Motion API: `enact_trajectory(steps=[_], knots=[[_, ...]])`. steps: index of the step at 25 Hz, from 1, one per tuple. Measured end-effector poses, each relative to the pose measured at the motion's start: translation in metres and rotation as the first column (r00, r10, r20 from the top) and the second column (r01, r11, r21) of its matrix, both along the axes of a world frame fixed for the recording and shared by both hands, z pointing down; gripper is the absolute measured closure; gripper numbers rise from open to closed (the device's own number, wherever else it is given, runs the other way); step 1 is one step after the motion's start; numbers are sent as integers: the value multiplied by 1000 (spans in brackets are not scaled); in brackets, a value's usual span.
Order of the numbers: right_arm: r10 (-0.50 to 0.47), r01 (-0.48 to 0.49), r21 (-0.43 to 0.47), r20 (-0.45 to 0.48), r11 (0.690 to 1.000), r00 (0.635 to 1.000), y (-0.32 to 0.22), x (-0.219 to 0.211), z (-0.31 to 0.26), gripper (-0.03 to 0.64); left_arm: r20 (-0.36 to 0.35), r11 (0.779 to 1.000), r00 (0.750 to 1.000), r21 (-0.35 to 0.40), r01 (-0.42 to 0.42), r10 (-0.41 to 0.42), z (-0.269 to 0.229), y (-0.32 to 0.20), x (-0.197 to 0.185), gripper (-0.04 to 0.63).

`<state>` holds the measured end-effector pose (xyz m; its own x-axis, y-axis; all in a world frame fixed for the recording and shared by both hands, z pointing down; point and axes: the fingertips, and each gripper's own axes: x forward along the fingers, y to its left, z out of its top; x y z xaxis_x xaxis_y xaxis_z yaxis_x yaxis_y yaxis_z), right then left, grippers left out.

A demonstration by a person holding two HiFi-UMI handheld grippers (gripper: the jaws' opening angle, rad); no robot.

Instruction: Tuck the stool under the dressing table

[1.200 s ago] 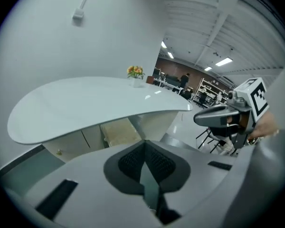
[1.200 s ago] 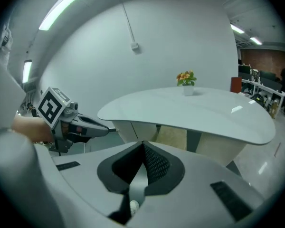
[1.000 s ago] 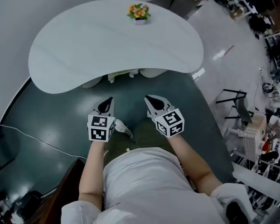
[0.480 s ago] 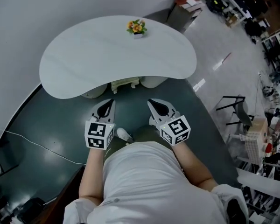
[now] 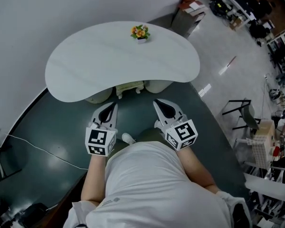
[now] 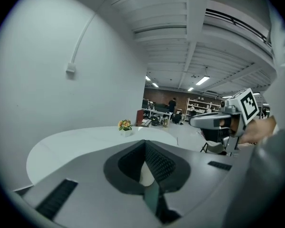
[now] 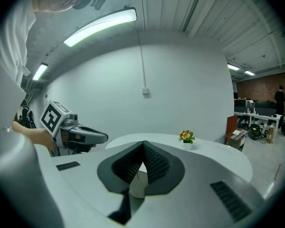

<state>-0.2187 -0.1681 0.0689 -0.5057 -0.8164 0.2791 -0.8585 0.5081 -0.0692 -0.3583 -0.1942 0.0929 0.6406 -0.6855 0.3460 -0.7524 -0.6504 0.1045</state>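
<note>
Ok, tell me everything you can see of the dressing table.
The dressing table has a smooth white bean-shaped top, its hollow side toward the person. It stands on dark green floor by a white wall. A small pot of orange flowers sits near its far edge. Beneath its near edge pale shapes show.
</note>
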Motion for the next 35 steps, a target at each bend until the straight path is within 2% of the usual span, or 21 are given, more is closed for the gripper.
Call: enact_trajectory(steps=[8, 35], knots=[[-17, 18, 26, -19, 1000, 1000, 1, -6, -10, 607, -8, 999, 1000, 39, 19, -18, -19, -1, -12, 594], [-39, 39, 12, -26, 999, 999, 17, -7, -10, 607, -1, 999, 999, -1, 50, -50, -7, 14, -18, 594]])
